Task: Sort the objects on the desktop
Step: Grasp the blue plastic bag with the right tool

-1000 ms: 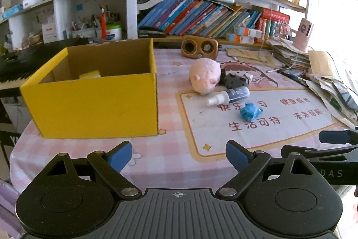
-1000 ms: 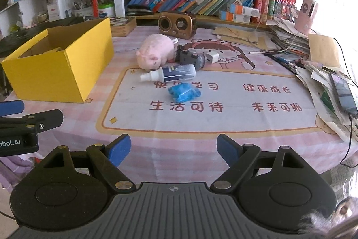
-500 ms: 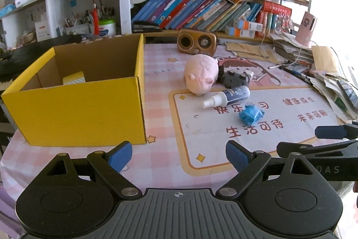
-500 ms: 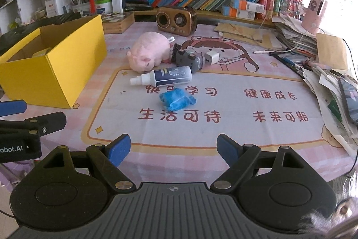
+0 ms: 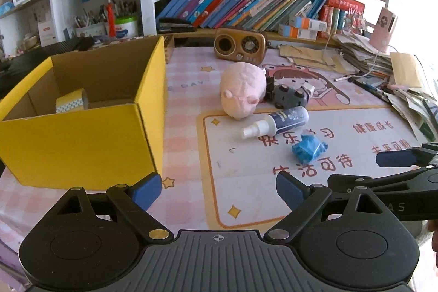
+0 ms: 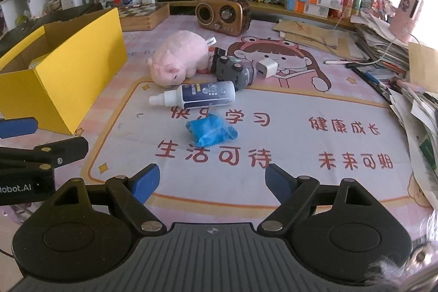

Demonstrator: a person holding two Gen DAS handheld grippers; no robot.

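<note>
A yellow cardboard box [image 5: 82, 138] [image 6: 71, 78] stands open at the left with a small yellow roll [image 5: 71, 101] inside. On the mat lie a pink plush pig [image 5: 242, 92] [image 6: 180, 58], a spray bottle [image 5: 276, 122] [image 6: 197, 96], a crumpled blue wrapper [image 5: 308, 148] [image 6: 210, 129], a grey toy car [image 5: 287, 96] [image 6: 232, 71] and a white charger plug [image 6: 265, 67]. My left gripper [image 5: 217, 189] is open and empty near the box's front corner. My right gripper [image 6: 212, 181] is open and empty, just short of the blue wrapper.
A brown retro radio [image 5: 241, 47] [image 6: 223, 15] sits at the back. Shelves of books [image 5: 246, 4] rise behind it. Stacked papers and pens [image 6: 397, 64] crowd the right edge. A wooden chessboard box [image 6: 143, 15] lies behind the yellow box.
Both grippers have moved forward toward the objects, which now appear larger. Both have stayed open and nothing on the table has shifted.
</note>
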